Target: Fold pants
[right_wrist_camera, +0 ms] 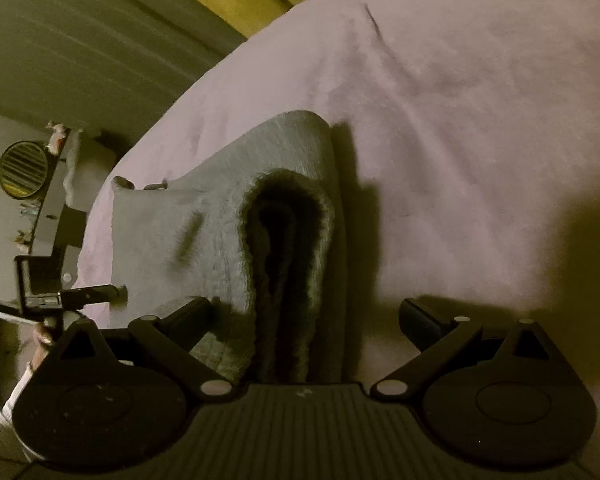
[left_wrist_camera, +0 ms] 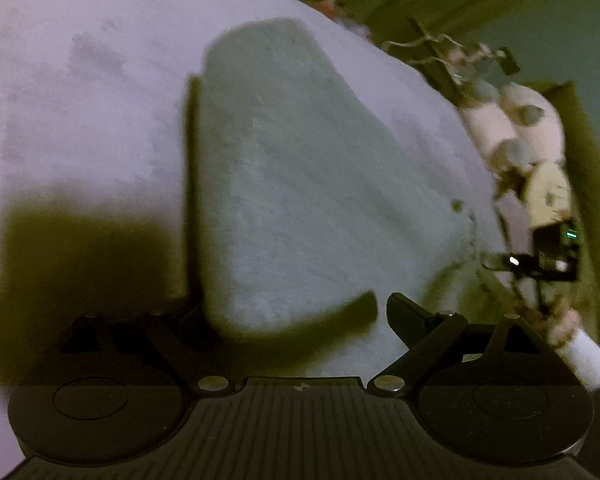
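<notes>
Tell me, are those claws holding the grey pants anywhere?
No. Both the left claw and right claw stand open over the folded pants, gripping nothing.

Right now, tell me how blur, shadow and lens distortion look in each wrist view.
Left wrist view: motion blur smears the grey pants and the clutter at right; a dark shadow covers the bedsheet at lower left.
Right wrist view: sharper; the folded pants throw a hard shadow to the right onto the sheet. Fisheye bends the bed edge in both.
</notes>
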The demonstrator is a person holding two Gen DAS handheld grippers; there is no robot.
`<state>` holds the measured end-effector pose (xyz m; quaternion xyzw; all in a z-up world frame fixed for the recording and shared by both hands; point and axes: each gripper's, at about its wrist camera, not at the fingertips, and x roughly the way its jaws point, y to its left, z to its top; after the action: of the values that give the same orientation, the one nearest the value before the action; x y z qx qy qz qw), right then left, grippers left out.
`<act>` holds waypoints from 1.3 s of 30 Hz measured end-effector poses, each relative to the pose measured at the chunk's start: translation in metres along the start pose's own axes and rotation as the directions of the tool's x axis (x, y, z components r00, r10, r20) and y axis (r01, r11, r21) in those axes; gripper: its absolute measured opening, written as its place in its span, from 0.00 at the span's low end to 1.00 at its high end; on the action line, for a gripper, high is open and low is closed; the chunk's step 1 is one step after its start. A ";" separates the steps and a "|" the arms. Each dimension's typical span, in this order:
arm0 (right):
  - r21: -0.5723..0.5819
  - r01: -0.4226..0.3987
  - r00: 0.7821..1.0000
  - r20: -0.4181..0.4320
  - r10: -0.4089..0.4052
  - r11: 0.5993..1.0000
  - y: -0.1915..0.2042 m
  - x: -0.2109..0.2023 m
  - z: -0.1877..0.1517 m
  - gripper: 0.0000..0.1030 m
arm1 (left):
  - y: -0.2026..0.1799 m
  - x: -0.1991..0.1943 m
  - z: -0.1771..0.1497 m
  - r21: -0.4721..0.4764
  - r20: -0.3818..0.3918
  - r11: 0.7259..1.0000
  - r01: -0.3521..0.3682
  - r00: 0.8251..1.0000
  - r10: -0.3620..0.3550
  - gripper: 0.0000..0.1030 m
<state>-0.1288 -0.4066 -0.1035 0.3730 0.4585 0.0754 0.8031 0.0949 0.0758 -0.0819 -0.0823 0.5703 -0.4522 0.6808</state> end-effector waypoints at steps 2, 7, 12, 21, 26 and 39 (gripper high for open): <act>0.032 -0.059 0.998 0.000 0.059 0.998 -0.010 0.000 0.003 0.97 | 0.002 0.011 0.002 0.010 -0.042 1.000 0.014 0.999 -0.014 0.93; 0.102 -0.193 0.981 0.009 0.194 0.976 -0.038 0.009 0.008 0.98 | 0.002 0.027 0.011 0.031 -0.084 0.996 0.083 0.993 -0.080 0.94; 0.025 -0.274 0.958 -0.085 0.275 0.961 -0.031 0.025 0.010 0.97 | 0.000 0.038 0.017 0.035 -0.104 0.989 0.144 0.985 -0.140 0.95; 0.063 -0.409 0.893 -0.178 0.413 0.911 -0.029 0.047 0.015 0.98 | -0.001 0.052 0.017 0.109 -0.141 0.974 0.200 0.973 -0.184 0.97; 0.012 -0.375 0.913 -0.167 0.372 0.927 -0.016 0.044 0.011 0.94 | -0.022 0.057 0.011 0.254 -0.152 0.950 0.180 0.978 -0.144 0.97; 0.133 -0.263 0.964 0.002 0.265 0.956 -0.004 0.040 -0.007 0.54 | -0.040 0.042 0.003 0.042 0.016 0.999 -0.002 1.000 0.001 0.45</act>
<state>-0.1127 -0.3870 -0.1356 0.4826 0.4148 0.1541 0.7558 0.0738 0.0215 -0.0853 -0.0713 0.5554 -0.4627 0.6872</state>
